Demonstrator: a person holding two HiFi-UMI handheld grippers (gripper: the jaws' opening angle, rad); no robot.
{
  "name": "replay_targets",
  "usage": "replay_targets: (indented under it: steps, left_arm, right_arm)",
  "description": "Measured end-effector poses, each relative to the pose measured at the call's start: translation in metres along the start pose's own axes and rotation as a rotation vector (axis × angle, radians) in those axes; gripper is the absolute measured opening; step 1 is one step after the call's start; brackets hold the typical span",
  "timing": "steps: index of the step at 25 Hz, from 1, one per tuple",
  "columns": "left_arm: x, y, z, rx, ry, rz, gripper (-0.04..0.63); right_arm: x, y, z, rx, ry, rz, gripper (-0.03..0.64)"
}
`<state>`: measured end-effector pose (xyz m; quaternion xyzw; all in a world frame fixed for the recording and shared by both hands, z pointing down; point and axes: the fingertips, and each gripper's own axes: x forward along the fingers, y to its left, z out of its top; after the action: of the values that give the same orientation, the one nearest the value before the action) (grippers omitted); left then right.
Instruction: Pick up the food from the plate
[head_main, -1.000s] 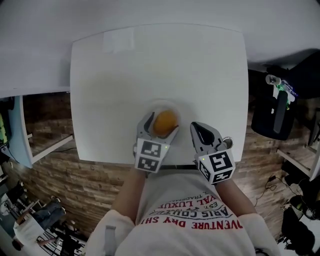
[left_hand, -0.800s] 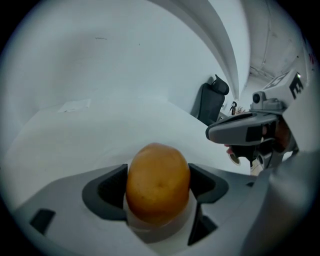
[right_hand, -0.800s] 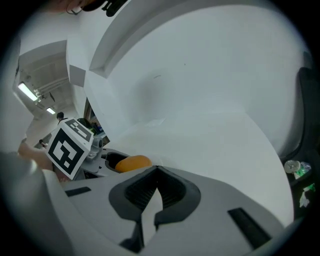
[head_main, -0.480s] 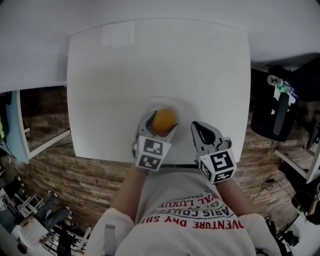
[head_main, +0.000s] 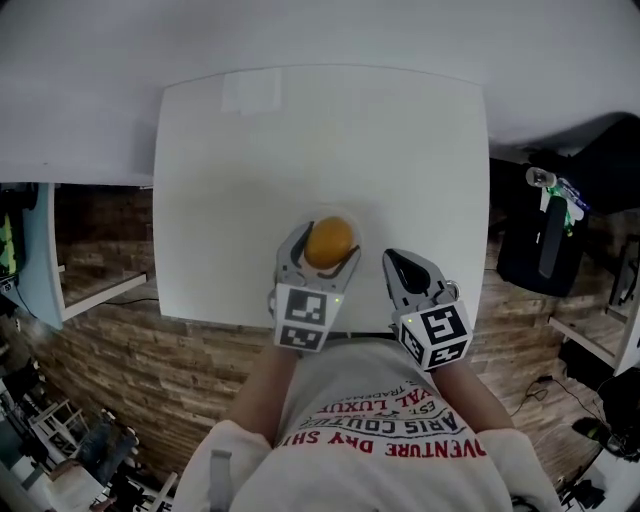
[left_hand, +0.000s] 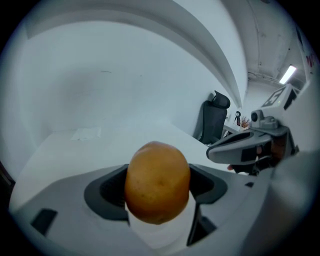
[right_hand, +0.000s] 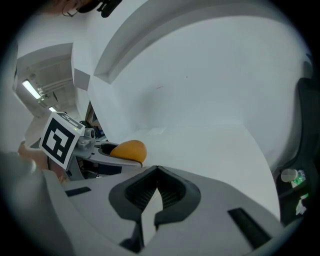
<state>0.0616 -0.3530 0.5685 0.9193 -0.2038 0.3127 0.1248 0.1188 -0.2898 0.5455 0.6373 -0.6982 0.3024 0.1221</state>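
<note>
The food is a round orange piece (head_main: 330, 241), and it sits between the jaws of my left gripper (head_main: 327, 244) near the front of the white table (head_main: 230, 200). In the left gripper view the food (left_hand: 157, 181) fills the gap and both dark pads press on its sides. Around it I can only faintly make out the rim of a white plate (head_main: 345, 214). My right gripper (head_main: 393, 257) rests just right of the left one with its tips together and nothing in them. The right gripper view shows those shut tips (right_hand: 156, 170) and the held food (right_hand: 129, 149) off to the left.
A pale rectangular label (head_main: 250, 92) lies at the table's far side. A black chair (head_main: 540, 235) stands beyond the right edge. A white wall runs behind the table, and brick-patterned floor shows to the left and in front.
The left jaws have drawn in slightly against the food. The right gripper has stayed where it was. The head view has shifted a little.
</note>
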Motion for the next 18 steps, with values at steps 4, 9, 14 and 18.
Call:
replay_targets:
  steps: [4,9,14,18]
  left_arm:
    - [-0.019,0.006,0.036,0.016,-0.087,0.01,0.357]
    - [-0.056,-0.001,0.08,0.079,-0.188,0.012,0.359]
    - [-0.087,-0.003,0.121,0.147,-0.305,0.009,0.358]
    - [-0.113,-0.002,0.142,0.178,-0.373,0.015,0.358]
  right_arm:
    - [-0.006,0.007,0.021,-0.018,-0.059,-0.009,0.005]
    - [-0.028,0.016,0.051,-0.033,-0.143,-0.032,0.005]
    - [-0.046,0.014,0.086,-0.052,-0.249,-0.085,0.005]
    - [-0.061,0.019,0.107,-0.063,-0.315,-0.121,0.005]
